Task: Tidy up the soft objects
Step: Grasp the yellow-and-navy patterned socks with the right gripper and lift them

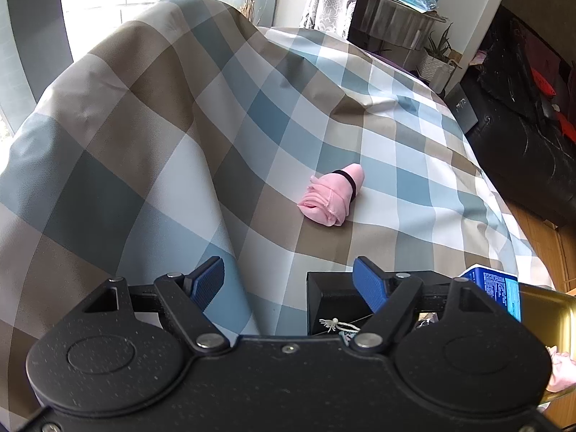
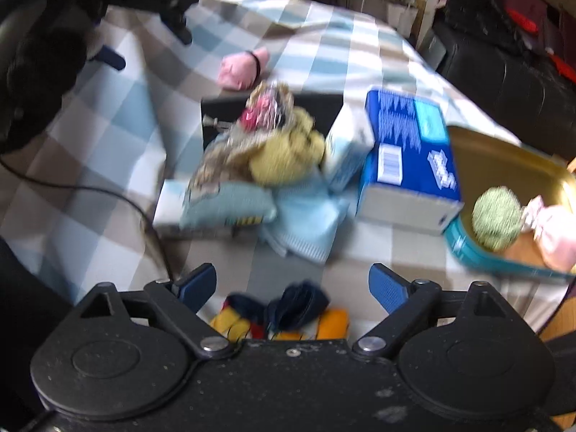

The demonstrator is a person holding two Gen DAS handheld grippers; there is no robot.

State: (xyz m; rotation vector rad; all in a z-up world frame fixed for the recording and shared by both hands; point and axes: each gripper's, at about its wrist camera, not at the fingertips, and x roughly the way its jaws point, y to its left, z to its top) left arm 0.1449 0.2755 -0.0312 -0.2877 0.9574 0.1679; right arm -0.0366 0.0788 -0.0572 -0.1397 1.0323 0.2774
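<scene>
A pink rolled cloth (image 1: 333, 194) with a black band lies alone on the checked bedspread (image 1: 162, 126), ahead of my left gripper (image 1: 289, 282), which is open and holds nothing. In the blurred right wrist view the same pink roll (image 2: 243, 68) lies beyond a black box (image 2: 324, 108). A heap of soft items lies on and in front of the box: a yellow one (image 2: 284, 154), a pale blue cushion (image 2: 230, 205) and a light blue cloth (image 2: 309, 223). My right gripper (image 2: 292, 288) is open above a dark blue and yellow soft item (image 2: 288, 311), its pads apart from it.
A blue carton (image 2: 406, 151) stands right of the heap. A gold tin (image 2: 504, 158) with a teal rim holds a green ball (image 2: 496, 216) and a pink item (image 2: 558, 237). A black cable (image 2: 108, 190) crosses the bedspread at left. A dark sofa (image 1: 522, 136) borders the bed's right side.
</scene>
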